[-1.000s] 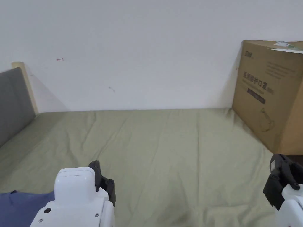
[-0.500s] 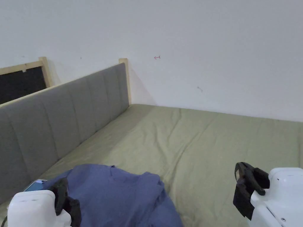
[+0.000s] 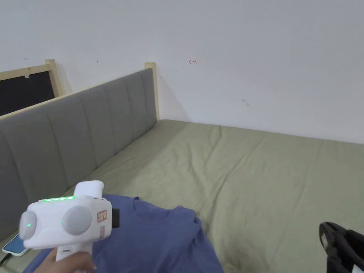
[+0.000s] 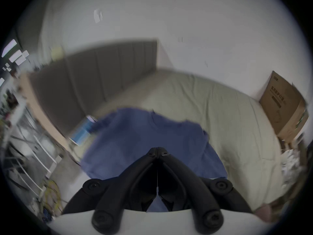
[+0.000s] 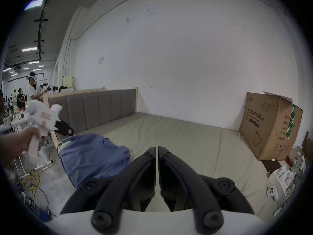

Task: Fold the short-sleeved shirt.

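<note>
While crumpled on bed [image 3: 270, 177], shirt [image 3: 160, 238]

The shirt [image 3: 156, 238] lies bunched on the near left corner of the bed [image 3: 256, 177], its edge hanging over the side. The headboard [image 3: 71, 131] runs along the bed's left end, the wall [image 3: 231, 53] behind. A phone [image 3: 14, 244] lies between shirt and headboard. A cardboard box [image 5: 269, 125] stands at the bed's far right end. The left gripper [image 4: 157, 149] hangs above the shirt, the right gripper [image 5: 157, 149] over the bed to the shirt's right.
</note>
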Demonstrator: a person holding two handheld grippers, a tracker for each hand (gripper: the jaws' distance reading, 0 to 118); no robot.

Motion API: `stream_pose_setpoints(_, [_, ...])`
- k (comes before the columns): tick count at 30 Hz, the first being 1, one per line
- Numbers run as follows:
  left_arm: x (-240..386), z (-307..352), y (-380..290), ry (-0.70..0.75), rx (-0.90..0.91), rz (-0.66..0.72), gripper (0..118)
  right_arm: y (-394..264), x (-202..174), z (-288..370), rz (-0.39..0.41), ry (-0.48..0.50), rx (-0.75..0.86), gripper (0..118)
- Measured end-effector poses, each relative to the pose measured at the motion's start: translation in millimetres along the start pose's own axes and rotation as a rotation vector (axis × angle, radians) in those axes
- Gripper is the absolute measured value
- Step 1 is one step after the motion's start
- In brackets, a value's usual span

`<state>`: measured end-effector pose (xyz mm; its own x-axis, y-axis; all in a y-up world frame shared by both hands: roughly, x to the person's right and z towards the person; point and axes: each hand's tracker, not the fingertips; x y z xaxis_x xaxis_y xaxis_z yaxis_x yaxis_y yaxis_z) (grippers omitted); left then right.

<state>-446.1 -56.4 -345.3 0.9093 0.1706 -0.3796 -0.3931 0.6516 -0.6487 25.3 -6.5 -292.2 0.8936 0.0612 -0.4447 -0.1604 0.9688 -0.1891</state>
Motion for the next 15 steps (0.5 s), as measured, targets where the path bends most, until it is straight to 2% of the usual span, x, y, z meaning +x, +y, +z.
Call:
stream_pose_setpoints(1, [-10,-28,4,-0.019,-0.088,0.032,0,-4,3,-2,0.003,-0.005,-0.023,4])
stream_pose_setpoints(2, [-17,-50,4,-0.016,-0.134,0.072,11,-8,5,-4,0.004,-0.009,-0.044,4])
stream_pose_setpoints(3, [-22,-65,3,-0.007,-0.159,0.097,38,-12,7,-7,0.004,-0.011,-0.062,4])
stream_pose_setpoints(4, [-26,-84,0,0.034,-0.177,0.108,83,-15,11,-10,-0.004,-0.009,-0.087,4])
stream_pose_setpoints(5, [-30,-105,-3,0.049,-0.208,0.108,118,-18,14,-14,-0.016,-0.007,-0.111,4])
stream_pose_setpoints(7, [-35,-124,-5,0.040,-0.186,0.110,108,-24,19,-21,-0.039,-0.016,-0.151,4])
stream_pose_setpoints(13, [-34,-193,-18,0.031,-0.394,0.024,111,-37,27,-39,-0.060,-0.032,-0.226,4])
stream_pose_setpoints(15, [-27,-201,-27,0.080,-0.413,-0.071,117,-40,26,-43,-0.065,-0.030,-0.246,4])
